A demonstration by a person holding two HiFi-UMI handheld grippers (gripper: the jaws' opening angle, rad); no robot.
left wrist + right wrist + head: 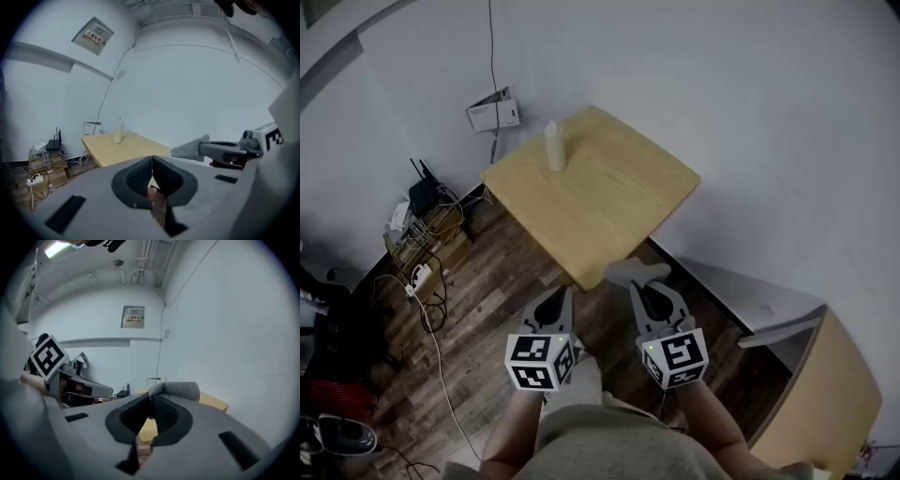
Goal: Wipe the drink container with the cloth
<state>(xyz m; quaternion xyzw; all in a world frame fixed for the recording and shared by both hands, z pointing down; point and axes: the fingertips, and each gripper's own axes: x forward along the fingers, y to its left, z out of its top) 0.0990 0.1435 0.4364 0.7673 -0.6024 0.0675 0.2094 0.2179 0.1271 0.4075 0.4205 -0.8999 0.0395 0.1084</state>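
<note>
A white drink bottle (pixel 553 147) stands upright near the far left corner of a square wooden table (pixel 609 202); it also shows far off in the left gripper view as the bottle (pixel 118 131). My right gripper (pixel 643 283) is shut on a grey cloth (pixel 636 272), seen bunched at the jaw tips as the cloth (pixel 180 390) and from the side as the cloth (pixel 191 149). My left gripper (pixel 560 295) is shut with nothing in it. Both grippers hang over the floor, short of the table's near corner.
A wooden floor (pixel 478 319) lies below. Cables, a router and boxes (pixel 422 234) crowd the left wall. A white box (pixel 494 114) hangs on the wall behind the table. A wooden cabinet (pixel 825 403) stands at the right.
</note>
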